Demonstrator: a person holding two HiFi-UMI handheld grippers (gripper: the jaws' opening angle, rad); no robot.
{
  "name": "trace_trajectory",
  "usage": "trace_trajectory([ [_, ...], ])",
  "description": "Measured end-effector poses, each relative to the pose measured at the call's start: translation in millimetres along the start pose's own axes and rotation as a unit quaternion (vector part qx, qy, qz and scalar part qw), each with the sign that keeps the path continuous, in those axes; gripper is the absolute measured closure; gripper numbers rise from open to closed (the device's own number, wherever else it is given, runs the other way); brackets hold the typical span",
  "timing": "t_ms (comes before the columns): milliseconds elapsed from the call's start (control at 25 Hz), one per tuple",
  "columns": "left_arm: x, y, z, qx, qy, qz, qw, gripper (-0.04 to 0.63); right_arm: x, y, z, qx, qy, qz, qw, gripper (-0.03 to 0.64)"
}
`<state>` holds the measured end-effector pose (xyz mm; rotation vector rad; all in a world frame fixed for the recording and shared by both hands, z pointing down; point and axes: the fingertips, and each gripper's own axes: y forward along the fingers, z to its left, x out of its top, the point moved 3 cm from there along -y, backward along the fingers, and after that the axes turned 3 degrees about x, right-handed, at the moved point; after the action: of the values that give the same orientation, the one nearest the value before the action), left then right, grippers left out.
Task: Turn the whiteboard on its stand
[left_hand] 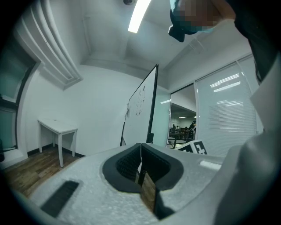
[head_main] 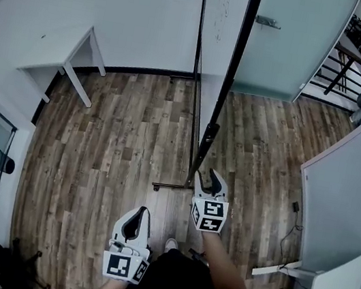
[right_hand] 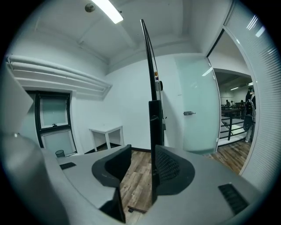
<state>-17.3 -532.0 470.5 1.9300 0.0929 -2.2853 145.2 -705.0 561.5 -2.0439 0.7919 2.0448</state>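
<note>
1. The jaws of the right gripper (right_hand: 142,153) stand apart. The dark side edge of the whiteboard (right_hand: 154,121) runs upright between them, closer to the right-hand jaw, and no pad is visibly pressing on it.
2. The jaws of the left gripper (left_hand: 140,148) are together with nothing in them. The whiteboard stands ahead of them, well apart.
3. We judge the step in hand to be taking hold of that edge. We want it deep between the right jaws and square to both pads before we close.
4. We clamp on the frame, not the writing face, so the pads do not slide.
5. For the turn, we judge it best to push in an arc around the board's pivot, letting the gripper follow the edge so it does not twist out.
6. The foot of the stand (head_main: 167,186) lies on the floor below the right jaws. We go slowly so it does not skid.
</note>
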Motion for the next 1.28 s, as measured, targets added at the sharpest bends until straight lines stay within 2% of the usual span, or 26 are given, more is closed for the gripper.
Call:
trace_trajectory([
  [280,-3.0,20.0,8.2,0.022,-0.002,0.011,0.9997,0.577,-13.0,69.1,-30.5,-0.015,-0.001,0.032,0.999,0.431],
  [720,-15.1,28.9,17.0,0.041,-0.012,0.027,0.9987,0.577,-18.3,129.5,-56.6,-0.021,-0.009,0.054,0.998,0.408],
  [1160,-25.4,20.6,26.2,0.059,-0.020,0.041,0.9972,0.577,-23.0,159.1,-58.9,-0.021,-0.016,0.066,0.997,0.410],
  [1280,-26.7,15.9,30.2,0.064,-0.022,0.043,0.9967,0.577,-23.5,159.5,-56.2,-0.015,-0.025,0.066,0.997,0.443],
])
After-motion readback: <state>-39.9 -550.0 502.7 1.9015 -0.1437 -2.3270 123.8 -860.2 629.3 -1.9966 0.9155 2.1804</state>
